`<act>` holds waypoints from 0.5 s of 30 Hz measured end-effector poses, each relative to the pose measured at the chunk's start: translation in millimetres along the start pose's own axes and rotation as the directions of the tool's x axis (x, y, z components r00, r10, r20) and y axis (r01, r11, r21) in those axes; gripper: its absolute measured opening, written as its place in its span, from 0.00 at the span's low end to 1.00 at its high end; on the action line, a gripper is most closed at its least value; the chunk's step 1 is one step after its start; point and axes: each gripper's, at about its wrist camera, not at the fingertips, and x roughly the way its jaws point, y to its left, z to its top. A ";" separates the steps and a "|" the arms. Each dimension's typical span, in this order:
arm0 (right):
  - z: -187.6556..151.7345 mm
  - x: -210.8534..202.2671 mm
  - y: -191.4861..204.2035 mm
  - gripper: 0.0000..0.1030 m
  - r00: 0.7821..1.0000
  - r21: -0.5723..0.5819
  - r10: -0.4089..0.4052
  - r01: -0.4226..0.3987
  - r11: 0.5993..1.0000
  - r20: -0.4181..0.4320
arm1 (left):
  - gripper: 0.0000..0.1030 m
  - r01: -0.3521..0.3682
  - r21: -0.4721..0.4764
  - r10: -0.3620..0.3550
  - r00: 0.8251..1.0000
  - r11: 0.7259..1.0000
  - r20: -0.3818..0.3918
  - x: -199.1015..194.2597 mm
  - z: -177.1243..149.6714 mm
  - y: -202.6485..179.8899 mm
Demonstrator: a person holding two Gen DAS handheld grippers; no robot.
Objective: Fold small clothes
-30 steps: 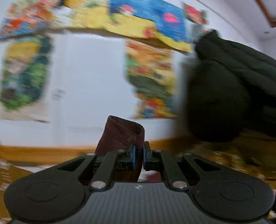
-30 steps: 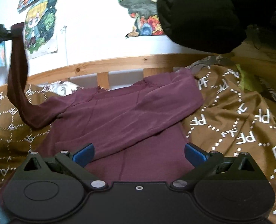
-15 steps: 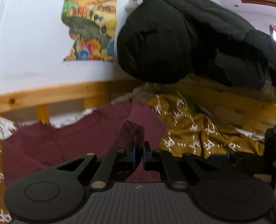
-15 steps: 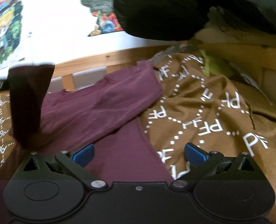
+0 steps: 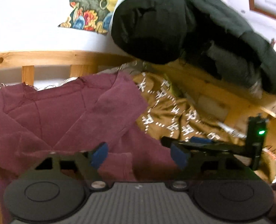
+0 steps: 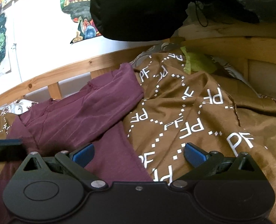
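Note:
A maroon long-sleeved shirt [image 5: 63,115] lies spread on a brown blanket, both sleeves folded across its front. My left gripper [image 5: 138,156] hovers low over the shirt. Its jaws are opening, and the sleeve cuff [image 5: 119,161] lies loose on the shirt under the gap, touched by neither blue pad. My right gripper [image 6: 138,154] stands open over the shirt's [image 6: 78,115] right edge with nothing between its fingers. The right gripper [image 5: 199,141] also shows side-on at the right of the left wrist view.
The brown blanket [image 6: 203,112] with white letters covers the bed to the right. A black padded jacket [image 5: 175,24] hangs over the wooden bed rail [image 5: 44,57] behind. Posters [image 6: 78,9] hang on the white wall.
The left gripper carried the sleeve down across the shirt, then opened and let it go. The right gripper drifted sideways and stayed open.

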 end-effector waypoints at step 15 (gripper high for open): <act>-3.8 32.0 49.0 0.79 0.965 -0.153 0.260 -0.262 0.953 -0.030 | 0.87 -0.563 0.047 0.564 0.823 0.825 -0.061 27.0 31.7 118.2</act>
